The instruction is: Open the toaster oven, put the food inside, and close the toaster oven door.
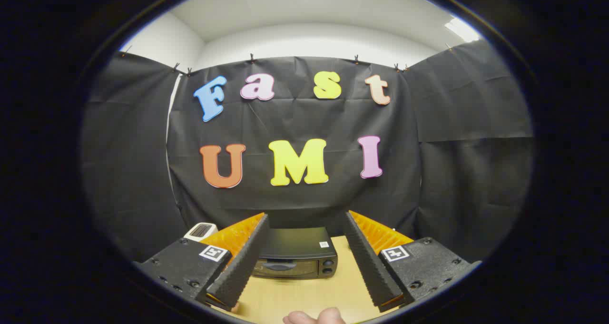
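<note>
Black cloth walls close in the booth on three sides, with a white ceiling and strip lights above, and a pale wooden worktop [304, 298] spreads out below. On that worktop, well beyond the fingers and seen through the gap between them, sits the toaster oven [296, 253]: a dark, low box with its door facing this way. The door looks shut, with a handle across its upper front and two round knobs at its right end. A small white appliance [201, 230] with a grille stands off to the oven's left, near the cloth.

The gripper [304, 295] is held high and back from the worktop, its two fingers spread wide apart with nothing between them. At the near edge of the worktop a pale rounded shape [314, 317] shows just below the fingers; it may be fingertips or possibly the food, and too little of it shows to tell which.

Judging by the closed door and the empty gripper, the task stands at its very first step: opening the oven. The next move calls for carrying the gripper forward and down to the door handle, closing on it or hooking it, then pulling the door outward and down on its hinge.
</note>
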### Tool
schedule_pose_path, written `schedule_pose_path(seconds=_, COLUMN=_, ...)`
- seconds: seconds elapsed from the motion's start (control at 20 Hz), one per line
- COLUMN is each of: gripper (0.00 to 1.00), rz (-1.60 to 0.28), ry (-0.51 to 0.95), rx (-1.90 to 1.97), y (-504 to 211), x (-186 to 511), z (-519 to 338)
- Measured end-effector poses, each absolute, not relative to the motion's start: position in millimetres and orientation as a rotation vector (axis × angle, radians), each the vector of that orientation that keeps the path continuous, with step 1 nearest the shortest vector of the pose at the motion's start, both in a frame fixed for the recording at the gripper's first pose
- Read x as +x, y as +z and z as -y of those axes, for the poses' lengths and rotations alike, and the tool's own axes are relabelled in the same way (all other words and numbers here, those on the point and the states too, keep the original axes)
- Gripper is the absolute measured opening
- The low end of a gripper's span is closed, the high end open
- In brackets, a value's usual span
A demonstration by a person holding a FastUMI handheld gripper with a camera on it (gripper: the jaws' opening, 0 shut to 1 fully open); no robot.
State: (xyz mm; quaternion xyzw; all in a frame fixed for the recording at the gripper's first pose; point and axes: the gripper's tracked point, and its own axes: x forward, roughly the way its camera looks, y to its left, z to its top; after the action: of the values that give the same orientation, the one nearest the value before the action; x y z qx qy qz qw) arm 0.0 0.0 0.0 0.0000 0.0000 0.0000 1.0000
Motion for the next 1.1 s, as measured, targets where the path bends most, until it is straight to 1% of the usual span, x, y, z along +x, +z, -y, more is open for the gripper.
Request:
schedule_pose_path(seconds=0.5, gripper=1.0, rz=-0.027, ry=0.007, rx=0.02, y=-7, x=10, z=2)
schedule_pose_path(seconds=1.1, gripper=1.0, rz=-0.061, ry=0.05, rx=0.036, y=-15, x=29, z=-12)
